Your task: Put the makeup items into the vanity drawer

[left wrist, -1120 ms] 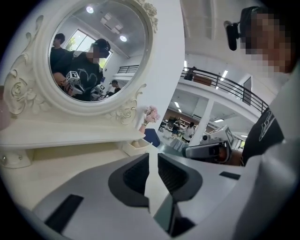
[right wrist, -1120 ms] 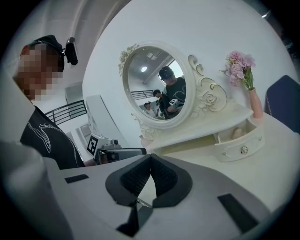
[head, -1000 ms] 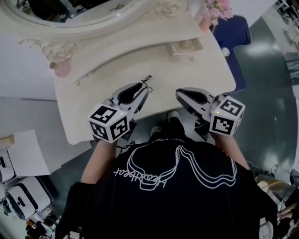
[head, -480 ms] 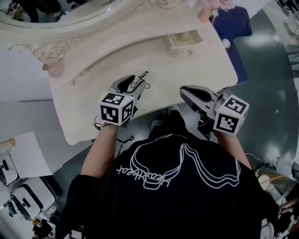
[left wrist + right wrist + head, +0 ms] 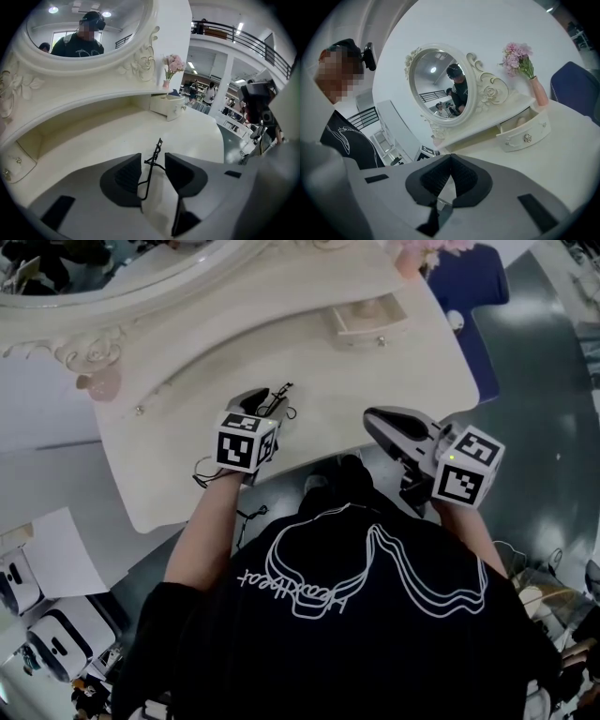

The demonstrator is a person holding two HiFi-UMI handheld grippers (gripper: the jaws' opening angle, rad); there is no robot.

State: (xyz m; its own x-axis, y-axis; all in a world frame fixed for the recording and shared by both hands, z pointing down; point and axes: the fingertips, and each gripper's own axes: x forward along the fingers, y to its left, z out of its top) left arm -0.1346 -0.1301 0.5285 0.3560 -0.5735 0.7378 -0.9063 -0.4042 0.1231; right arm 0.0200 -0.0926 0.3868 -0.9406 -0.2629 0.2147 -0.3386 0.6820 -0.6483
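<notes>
Fingers (image 5: 123, 180) of the left gripper (image 5: 153, 157) stand apart, having just narrowed, either side of a black eyelash curler (image 5: 154, 151) lying on the vanity tabletop (image 5: 108, 136), while the right gripper (image 5: 450, 157) is closed on nothing.

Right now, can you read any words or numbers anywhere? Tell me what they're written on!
Black shirt: one white curly word, seen upside down; too loopy to read for sure.
Left marker cube: only black-and-white square patterns, no letters or numbers.
Right marker cube: the same, only patterns.
Vanity top and drawer: no writing shows.
</notes>
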